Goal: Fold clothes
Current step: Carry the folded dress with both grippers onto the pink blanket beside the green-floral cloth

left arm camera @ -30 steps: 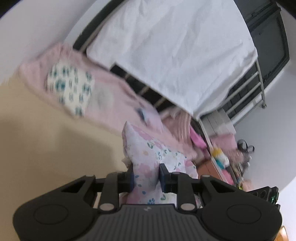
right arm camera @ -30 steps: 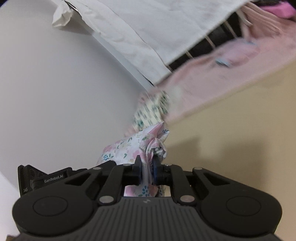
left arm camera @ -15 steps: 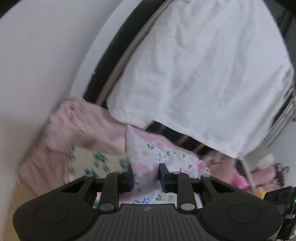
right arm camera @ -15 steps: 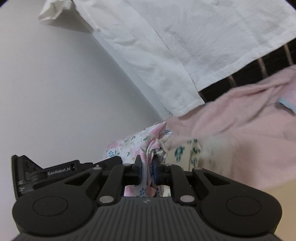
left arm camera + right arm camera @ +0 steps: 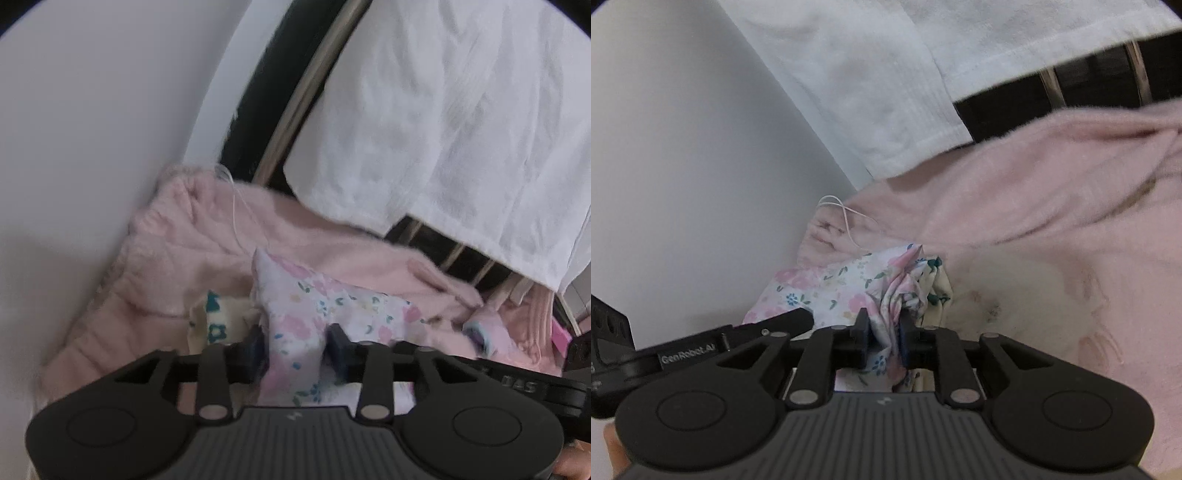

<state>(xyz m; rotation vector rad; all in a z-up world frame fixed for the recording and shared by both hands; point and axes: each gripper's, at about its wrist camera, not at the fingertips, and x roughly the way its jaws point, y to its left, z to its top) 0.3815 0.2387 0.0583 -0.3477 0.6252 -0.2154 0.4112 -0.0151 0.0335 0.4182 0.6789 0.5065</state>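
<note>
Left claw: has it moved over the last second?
Yes. The left claw, shut on the floral cloth, has swung up off the tan surface toward the white sheet.

**Both wrist cams jammed right up against the laundry**

The left wrist cam sat just behind the left gripper (image 5: 295, 341), looking along its fingers at the floral cloth (image 5: 314, 310) from very close. The right one did the same behind the right gripper (image 5: 882, 334). Both views shared that cloth (image 5: 842, 284), the pink fleece (image 5: 177, 258) (image 5: 1052, 221) just beyond the fingertips, and the white sheet (image 5: 461, 129) (image 5: 886, 92) further ahead.

L tongs (image 5: 295, 343), R tongs (image 5: 882, 332) both clamped.
</note>
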